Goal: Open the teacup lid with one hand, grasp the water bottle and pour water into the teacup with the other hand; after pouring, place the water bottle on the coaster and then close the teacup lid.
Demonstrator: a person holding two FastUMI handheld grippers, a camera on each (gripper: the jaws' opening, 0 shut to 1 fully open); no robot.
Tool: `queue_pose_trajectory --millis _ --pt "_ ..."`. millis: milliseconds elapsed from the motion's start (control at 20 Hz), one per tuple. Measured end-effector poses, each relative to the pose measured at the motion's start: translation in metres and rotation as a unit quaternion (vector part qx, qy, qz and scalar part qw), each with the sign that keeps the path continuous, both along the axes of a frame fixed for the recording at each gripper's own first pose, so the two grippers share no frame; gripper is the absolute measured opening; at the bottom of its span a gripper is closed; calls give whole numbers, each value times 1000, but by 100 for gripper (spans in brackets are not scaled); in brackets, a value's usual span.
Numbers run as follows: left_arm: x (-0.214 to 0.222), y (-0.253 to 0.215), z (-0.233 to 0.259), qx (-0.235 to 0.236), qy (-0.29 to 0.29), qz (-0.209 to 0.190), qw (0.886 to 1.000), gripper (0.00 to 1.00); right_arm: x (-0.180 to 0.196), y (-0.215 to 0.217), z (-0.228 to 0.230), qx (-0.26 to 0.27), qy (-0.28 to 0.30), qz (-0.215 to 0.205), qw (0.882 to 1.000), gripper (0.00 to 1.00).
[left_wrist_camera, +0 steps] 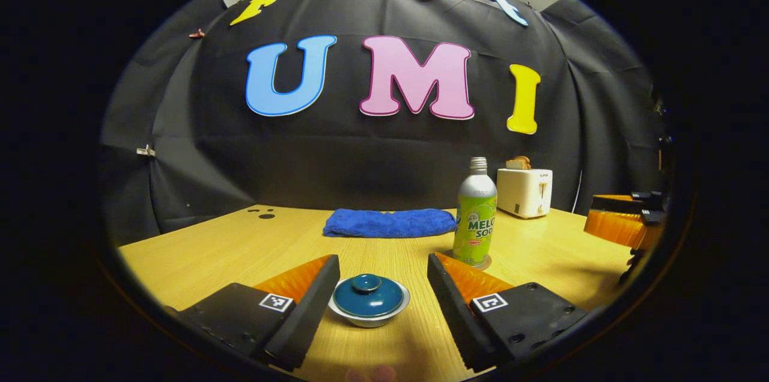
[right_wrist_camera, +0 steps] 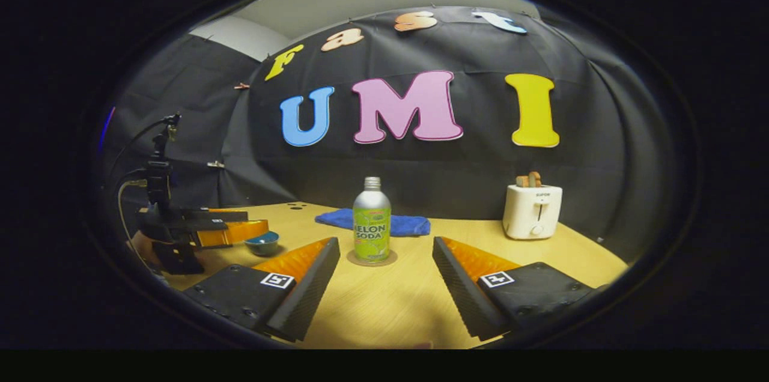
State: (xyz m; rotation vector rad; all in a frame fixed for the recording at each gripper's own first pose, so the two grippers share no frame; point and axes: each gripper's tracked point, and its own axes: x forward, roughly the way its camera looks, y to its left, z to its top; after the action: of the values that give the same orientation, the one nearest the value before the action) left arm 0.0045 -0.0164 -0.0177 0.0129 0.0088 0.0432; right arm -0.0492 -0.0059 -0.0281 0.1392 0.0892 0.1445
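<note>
Teacup [left_wrist_camera: 369, 305] sits on the wooden table [left_wrist_camera: 240, 250] with its blue lid [left_wrist_camera: 367, 295] on, right between the spread fingers of the left gripper [left_wrist_camera: 381, 274]; no finger touches it. Left gripper holds nothing. Water bottle [left_wrist_camera: 474, 220], green label, no cap, stands upright on a round coaster [left_wrist_camera: 485, 263] behind and to the right of the cup. Blue towel [left_wrist_camera: 389, 223] lies folded further back near the wall, white toaster [left_wrist_camera: 524, 191] with bread in it at the back right.

Right gripper view: right gripper [right_wrist_camera: 384, 277] also wide open and empty, aimed at the water bottle [right_wrist_camera: 372, 226] on the coaster [right_wrist_camera: 372, 259], well short of it. Teacup [right_wrist_camera: 262, 242] shows at left under the left gripper [right_wrist_camera: 228, 229]. Toaster [right_wrist_camera: 532, 211] to the right, towel [right_wrist_camera: 402, 224] behind the bottle.
</note>
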Motion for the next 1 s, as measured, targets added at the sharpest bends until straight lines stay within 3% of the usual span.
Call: queue_pose_trajectory --millis 250,500,1000 --pt "-5 -17 2 10 -6 -26 1000 94 -1 10 0 -4 -4 -4 1000 96" --pt "-4 -14 2 10 -7 -19 1000 94 5 14 -17 2 28 -10 1000 96" --pt "-4 -13 2 10 -7 -18 1000 94 21 -3 -21 -1 31 -48 998 96"
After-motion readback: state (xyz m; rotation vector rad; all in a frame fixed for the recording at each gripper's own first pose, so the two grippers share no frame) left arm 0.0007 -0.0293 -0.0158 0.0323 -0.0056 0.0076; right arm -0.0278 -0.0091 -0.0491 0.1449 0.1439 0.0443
